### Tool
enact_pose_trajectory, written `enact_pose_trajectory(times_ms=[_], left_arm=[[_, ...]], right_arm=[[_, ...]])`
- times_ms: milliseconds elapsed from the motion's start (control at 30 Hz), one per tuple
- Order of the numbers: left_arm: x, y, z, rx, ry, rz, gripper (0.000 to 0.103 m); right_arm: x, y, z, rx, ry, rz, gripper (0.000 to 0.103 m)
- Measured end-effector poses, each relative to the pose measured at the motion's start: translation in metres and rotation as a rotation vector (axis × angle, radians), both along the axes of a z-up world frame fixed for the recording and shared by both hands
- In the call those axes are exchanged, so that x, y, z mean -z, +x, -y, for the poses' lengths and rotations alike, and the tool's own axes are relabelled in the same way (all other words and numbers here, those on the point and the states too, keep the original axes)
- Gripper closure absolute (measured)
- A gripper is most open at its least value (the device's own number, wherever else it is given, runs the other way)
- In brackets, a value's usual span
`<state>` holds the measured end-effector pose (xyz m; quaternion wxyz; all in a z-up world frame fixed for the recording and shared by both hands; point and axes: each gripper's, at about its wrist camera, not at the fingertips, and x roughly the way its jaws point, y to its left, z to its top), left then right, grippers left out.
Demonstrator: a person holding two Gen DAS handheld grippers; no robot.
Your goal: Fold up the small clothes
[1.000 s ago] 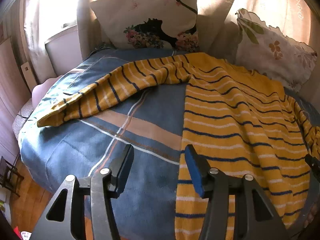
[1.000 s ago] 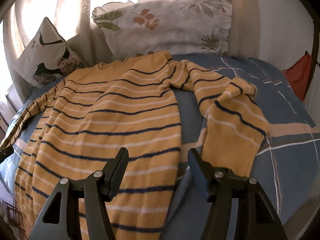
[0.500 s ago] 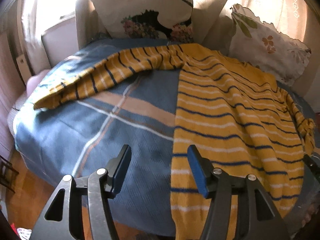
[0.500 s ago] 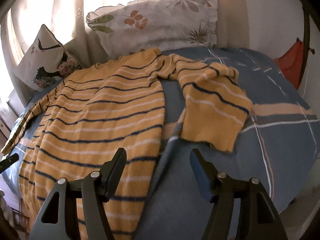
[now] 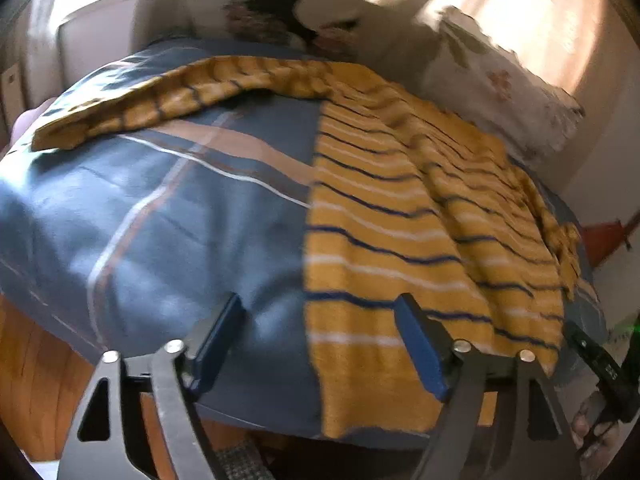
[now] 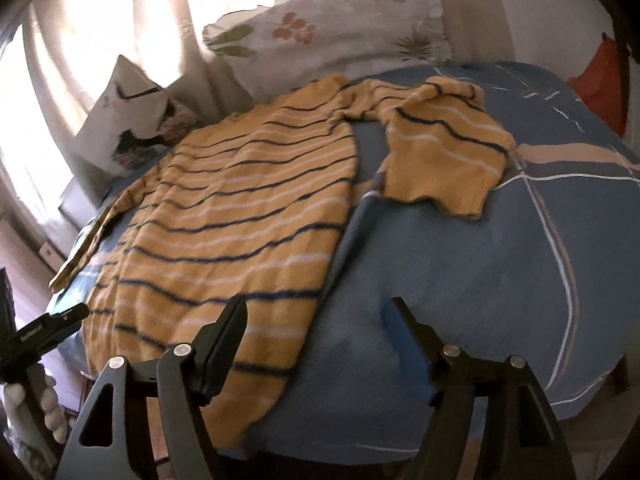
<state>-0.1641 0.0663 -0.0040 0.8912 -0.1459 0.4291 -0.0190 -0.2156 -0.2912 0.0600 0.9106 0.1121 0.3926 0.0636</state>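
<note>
Yellow knit sweater with navy and white stripes (image 5: pixel 384 240) flat on blue plaid bedspread (image 5: pixel 168 216); left gripper (image 5: pixel 320 340) fingers wide apart, empty, hem's left corner between them; right gripper (image 6: pixel 316 340) fingers wide apart, empty, hem's right corner at left finger (image 6: pixel 224 340); right sleeve (image 6: pixel 444 160) folded, beyond right finger
</note>
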Motion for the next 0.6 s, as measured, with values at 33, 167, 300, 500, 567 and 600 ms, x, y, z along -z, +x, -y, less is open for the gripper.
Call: enact_pose_trajectory(times_ms=[33, 167, 300, 500, 567, 600], left_arm=[[0.000, 0.000, 0.005, 0.016, 0.010, 0.002, 0.025], [0.000, 0.001, 0.029, 0.073, 0.050, 0.006, 0.089], [-0.005, -0.009, 0.000, 0.043, -0.093, -0.005, 0.093], [-0.006, -0.034, -0.037, -0.016, -0.163, -0.008, 0.093], [-0.002, -0.037, -0.038, -0.002, -0.158, -0.018, 0.092], [0.000, -0.037, -0.039, 0.005, -0.162, -0.015, 0.092]], right_arm=[[0.001, -0.001, -0.005, -0.006, -0.016, 0.004, 0.025], [0.003, -0.003, -0.041, -0.080, -0.137, 0.034, 0.060], [-0.008, -0.011, -0.042, -0.119, -0.139, 0.064, 0.094], [-0.009, -0.029, -0.022, -0.189, -0.099, 0.020, 0.098], [-0.012, -0.032, -0.017, -0.202, -0.087, 0.030, 0.098], [-0.017, -0.032, -0.011, -0.194, -0.071, 0.049, 0.098]])
